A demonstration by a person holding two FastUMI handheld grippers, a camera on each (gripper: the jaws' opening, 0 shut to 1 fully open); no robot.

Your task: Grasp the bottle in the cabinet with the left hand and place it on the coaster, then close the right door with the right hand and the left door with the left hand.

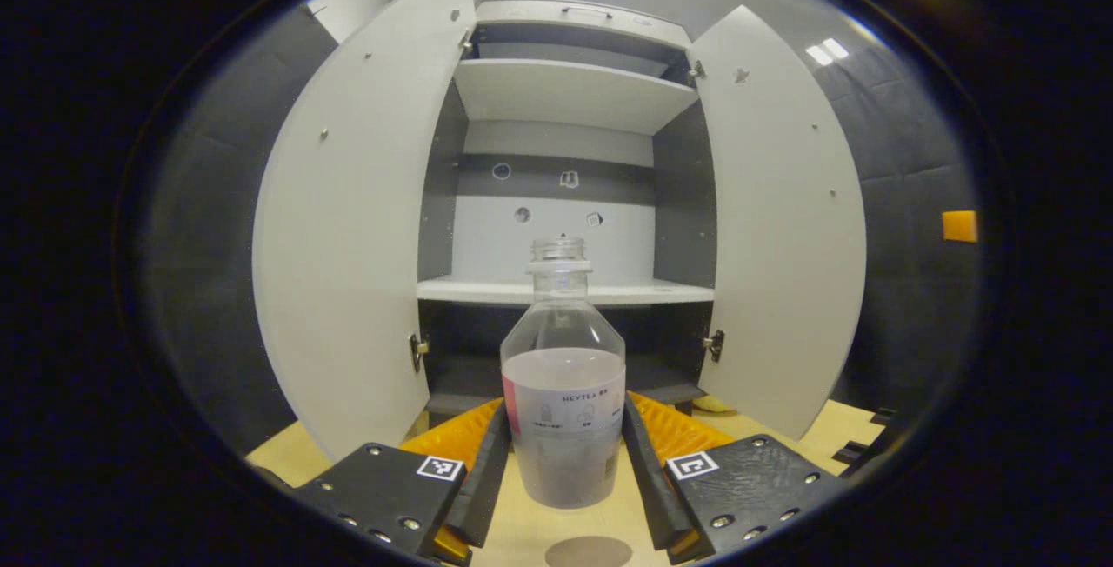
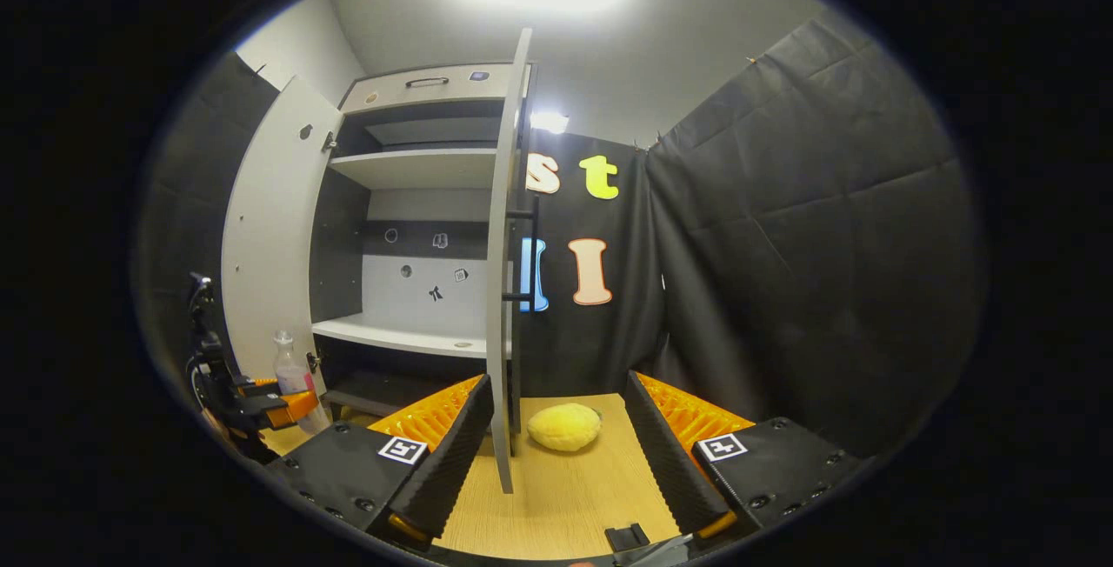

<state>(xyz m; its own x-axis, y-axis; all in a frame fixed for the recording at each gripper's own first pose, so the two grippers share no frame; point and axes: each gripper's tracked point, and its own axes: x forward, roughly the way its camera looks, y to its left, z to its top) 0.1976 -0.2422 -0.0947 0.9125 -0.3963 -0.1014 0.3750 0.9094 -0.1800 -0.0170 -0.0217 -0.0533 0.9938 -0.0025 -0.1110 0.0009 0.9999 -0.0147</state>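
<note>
A clear bottle with no cap, part full of a pale cloudy liquid, stands upright between the fingers of my left gripper, which is shut on it. It hangs just above the wooden table, in front of the open cabinet. A round brown coaster lies on the table just below and nearer to me. In the right gripper view the left gripper and the bottle show at far left. My right gripper is open, with the right door's edge in front of it.
Both white cabinet doors stand wide open, the left door and the right door. The shelves inside are bare. A yellow lemon-like thing lies on the table beyond the right door. Black cloth walls close the booth.
</note>
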